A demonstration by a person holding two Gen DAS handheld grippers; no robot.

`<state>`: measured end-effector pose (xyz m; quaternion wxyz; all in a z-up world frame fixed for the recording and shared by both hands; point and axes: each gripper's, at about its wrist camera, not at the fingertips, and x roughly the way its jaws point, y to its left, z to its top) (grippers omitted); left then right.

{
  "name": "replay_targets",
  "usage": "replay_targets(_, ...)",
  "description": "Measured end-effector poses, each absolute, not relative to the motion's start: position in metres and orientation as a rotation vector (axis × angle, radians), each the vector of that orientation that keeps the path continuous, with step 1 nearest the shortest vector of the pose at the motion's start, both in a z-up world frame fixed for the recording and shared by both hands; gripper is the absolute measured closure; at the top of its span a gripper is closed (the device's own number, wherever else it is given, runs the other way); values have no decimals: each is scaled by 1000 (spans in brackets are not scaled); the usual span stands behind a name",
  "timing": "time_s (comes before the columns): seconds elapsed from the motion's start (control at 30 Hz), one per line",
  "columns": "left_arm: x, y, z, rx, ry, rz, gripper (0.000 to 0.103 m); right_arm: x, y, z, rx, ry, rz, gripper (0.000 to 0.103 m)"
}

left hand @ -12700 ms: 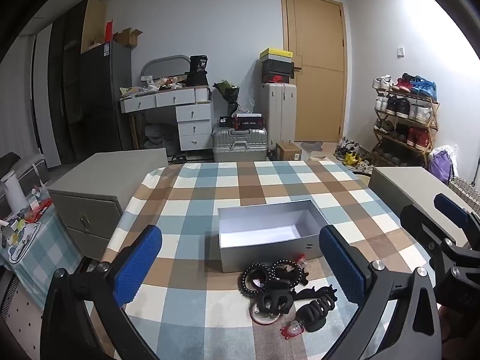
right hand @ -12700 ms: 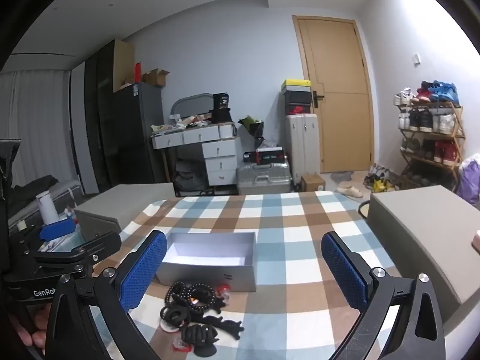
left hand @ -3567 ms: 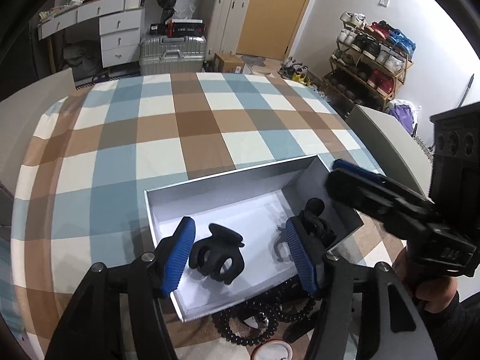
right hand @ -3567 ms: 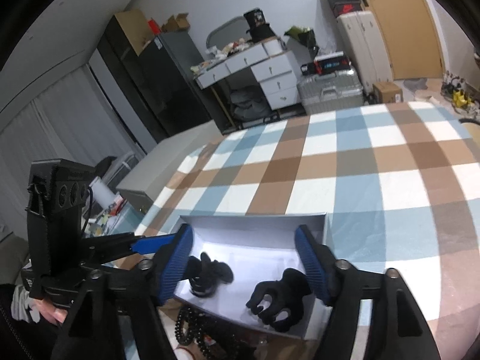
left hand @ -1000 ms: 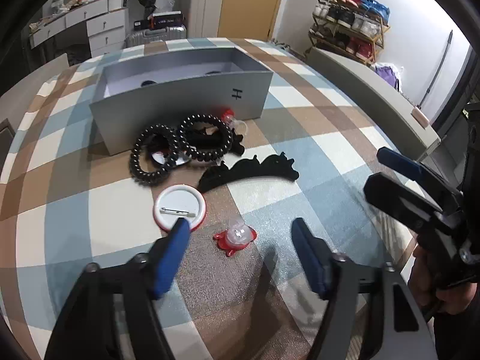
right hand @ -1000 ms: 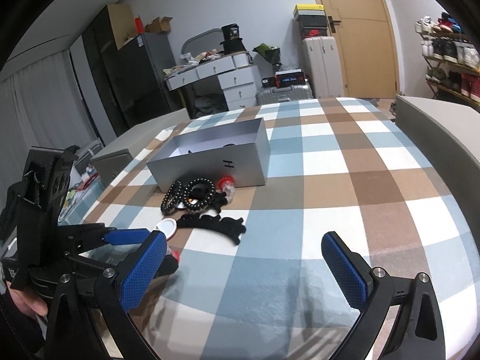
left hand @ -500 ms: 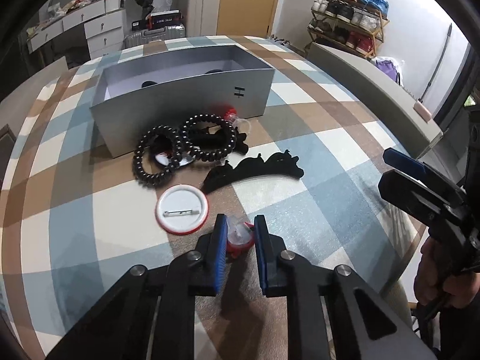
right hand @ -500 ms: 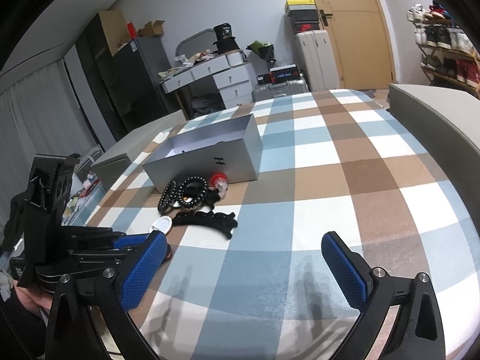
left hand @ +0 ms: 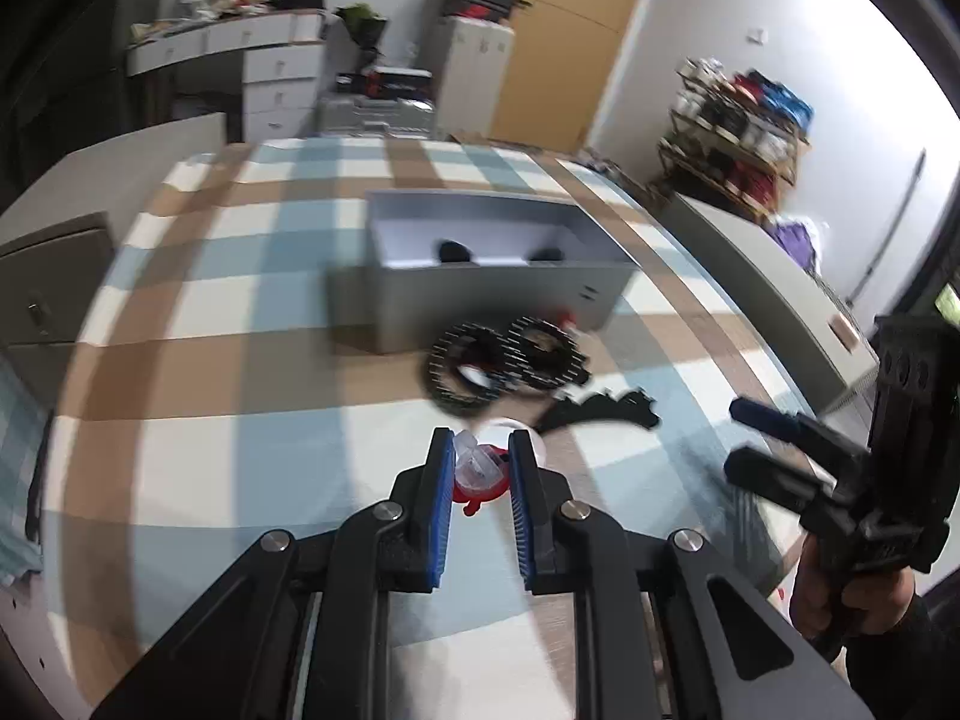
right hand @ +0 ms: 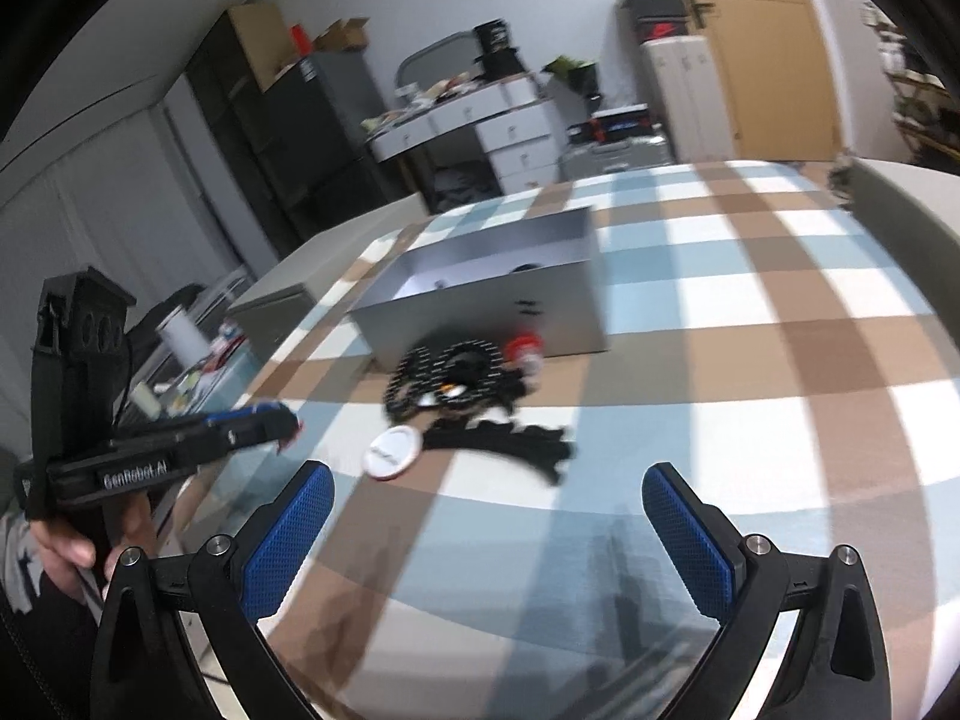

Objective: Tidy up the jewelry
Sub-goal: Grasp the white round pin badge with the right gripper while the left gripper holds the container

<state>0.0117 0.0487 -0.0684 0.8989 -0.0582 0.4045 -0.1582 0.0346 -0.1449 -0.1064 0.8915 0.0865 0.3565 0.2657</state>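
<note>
A small red-and-clear trinket [left hand: 477,471] is pinched between the blue pads of the left gripper [left hand: 479,468], raised above the checked tablecloth [left hand: 198,300]; its exact kind cannot be made out, since most of it is covered by the pads [left hand: 441,498] and the frame is smeared by motion. In the right wrist view only a red sliver of it is seen at the tip of that gripper [right hand: 288,423].

The right gripper [right hand: 486,534] is held with its fingers spread wide and nothing between them, above the near part of the cloth.

A grey open box [left hand: 498,300] stands further back on the table. Two dark items [left hand: 453,252] are seen inside it, but only their tops show over the front wall, so their shape cannot be told.

Just in front of the box, two black coiled rings [left hand: 504,366] are lying side by side, with something red [right hand: 521,353] close against the box wall; blur hides what it is. Nearer the grippers a long black hair clip [right hand: 504,444] is lying flat, and a round white badge [right hand: 393,453] is beside its left end. In the left wrist view the badge is almost wholly hidden behind the gripper's pads.
</note>
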Motion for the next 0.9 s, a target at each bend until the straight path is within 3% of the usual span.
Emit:
replay_targets(0.13, 7, 69, -64, -137, 801, -265, 91, 39, -107, -111, 70, 772, 575, 0)
replay_targets(0.27, 4, 85, -64, -153, 793, -223, 91, 48, -75, -118, 11, 815, 613, 10)
replay_targets(0.7, -6, 128, -67, -172, 769, -113, 91, 68, -15, -142, -242, 902, 485, 20)
replay_targets(0.9, -10, 129, -68, -162, 768, -113, 91, 75, -14, -142, -250, 885, 450, 32)
